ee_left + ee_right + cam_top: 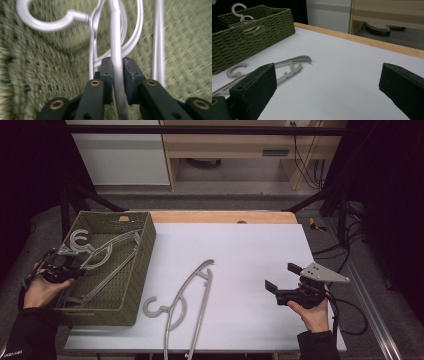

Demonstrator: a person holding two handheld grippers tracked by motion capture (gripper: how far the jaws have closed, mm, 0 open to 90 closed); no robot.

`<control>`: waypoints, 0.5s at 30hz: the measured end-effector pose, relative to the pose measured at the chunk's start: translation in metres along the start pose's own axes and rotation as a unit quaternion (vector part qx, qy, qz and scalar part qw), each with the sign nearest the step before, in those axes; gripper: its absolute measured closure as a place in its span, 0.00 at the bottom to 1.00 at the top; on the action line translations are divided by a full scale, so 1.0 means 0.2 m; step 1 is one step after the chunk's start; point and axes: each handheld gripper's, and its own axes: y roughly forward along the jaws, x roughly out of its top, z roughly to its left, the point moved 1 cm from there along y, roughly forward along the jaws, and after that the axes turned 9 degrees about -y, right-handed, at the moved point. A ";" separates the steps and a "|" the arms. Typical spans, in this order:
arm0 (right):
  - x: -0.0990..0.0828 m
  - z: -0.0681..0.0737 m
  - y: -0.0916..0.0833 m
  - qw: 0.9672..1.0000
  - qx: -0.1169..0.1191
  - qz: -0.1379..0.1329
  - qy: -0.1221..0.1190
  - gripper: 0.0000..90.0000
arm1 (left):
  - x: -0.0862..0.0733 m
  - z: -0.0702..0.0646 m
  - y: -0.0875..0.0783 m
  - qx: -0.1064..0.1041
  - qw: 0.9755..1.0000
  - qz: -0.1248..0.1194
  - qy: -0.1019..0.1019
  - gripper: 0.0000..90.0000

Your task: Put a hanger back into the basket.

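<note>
Left gripper [117, 65], jaws bracketing a grey hanger [115, 37], lowers it into the woven basket [142, 250]; right gripper [282, 282] waits wide open beside the basket.

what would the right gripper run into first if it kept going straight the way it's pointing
Probably nothing at first: the right gripper has open jaws looking over bare white table. The loose hanger lies left of that line, the green basket farther left. Beyond is the wooden table edge; depth is uncertain.
</note>
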 end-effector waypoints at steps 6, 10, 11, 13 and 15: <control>0.00 0.00 0.00 1.000 -0.002 -0.001 0.001 0.02 | 0.02 -0.01 -0.14 -0.008 0.998 -0.054 -0.029 0.67; 0.01 0.00 -0.01 1.000 -0.001 -0.004 0.000 0.02 | 0.02 -0.05 -0.23 -0.033 0.992 -0.110 -0.044 0.59; 0.01 0.00 -0.01 1.000 -0.001 -0.005 0.000 0.02 | 0.02 -0.07 -0.26 -0.048 0.989 -0.129 -0.052 0.58; 0.01 0.00 -0.01 1.000 -0.002 -0.005 0.000 0.02 | 0.01 -0.12 -0.31 -0.066 0.982 -0.163 -0.065 0.56; 0.01 0.00 -0.01 1.000 -0.002 -0.004 0.000 0.02 | 0.01 -0.17 -0.35 -0.090 0.976 -0.184 -0.072 0.52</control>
